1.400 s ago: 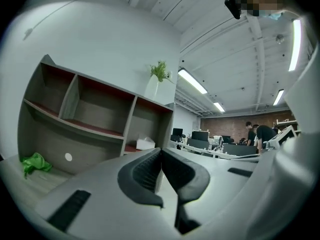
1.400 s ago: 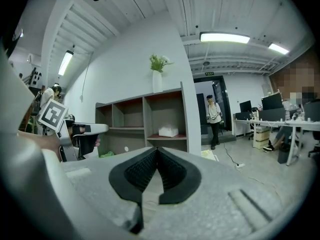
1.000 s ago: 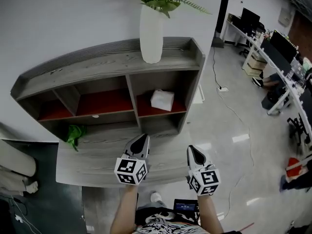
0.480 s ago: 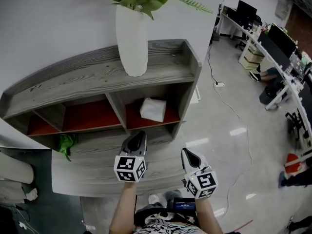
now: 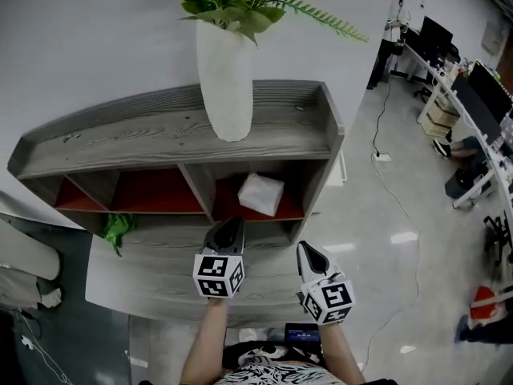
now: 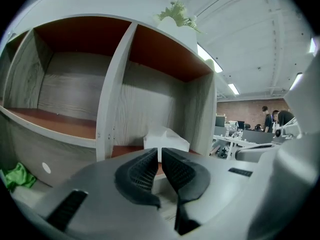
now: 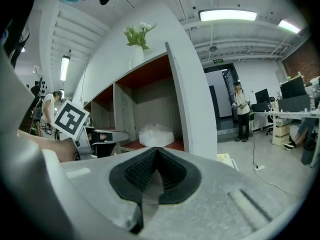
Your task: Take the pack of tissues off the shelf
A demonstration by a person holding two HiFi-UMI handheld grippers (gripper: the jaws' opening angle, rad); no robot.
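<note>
Sitting on the red floor of the right-hand compartment of the grey shelf (image 5: 120, 139), the white pack of tissues (image 5: 261, 194) lies below the tall white vase (image 5: 226, 79), which stands on the top board. Both grippers hover just in front of the shelf, clear of the pack. The left gripper (image 5: 232, 225) has its jaws pressed together on nothing, and the right gripper (image 5: 305, 249) is likewise closed and empty.

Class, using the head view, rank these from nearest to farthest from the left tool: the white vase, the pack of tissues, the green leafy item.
1. Pack of tissues: just ahead of the left tool, in the right-hand red-floored compartment.
2. Green leafy item: off to the left, on the lower ledge.
3. White vase: up on the shelf top, beyond the compartments.
</note>
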